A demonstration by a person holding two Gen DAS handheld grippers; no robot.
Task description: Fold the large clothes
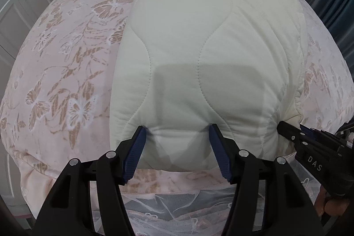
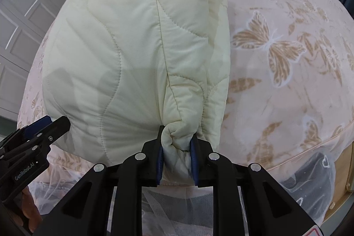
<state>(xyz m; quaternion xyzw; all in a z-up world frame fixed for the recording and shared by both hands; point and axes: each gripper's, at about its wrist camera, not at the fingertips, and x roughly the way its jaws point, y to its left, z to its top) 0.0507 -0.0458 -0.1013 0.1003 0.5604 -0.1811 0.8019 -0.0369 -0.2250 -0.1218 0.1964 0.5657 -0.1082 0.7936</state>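
Cream quilted padded garment (image 2: 124,48), fold under way: right gripper (image 2: 177,147) clamps its bunched hem corner, left gripper (image 1: 177,132) spread wide, holding nothing; next, grasp hem.

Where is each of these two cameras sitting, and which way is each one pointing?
Left wrist: rides the left gripper, facing along its open fingers at the near edge of the cream quilted garment on the bed; the right gripper enters from the right.
Right wrist: rides the right gripper, facing a bunched garment corner clamped between its fingers; the left gripper enters from the left.
Shared: garment, butterfly-print bed, each other's gripper.
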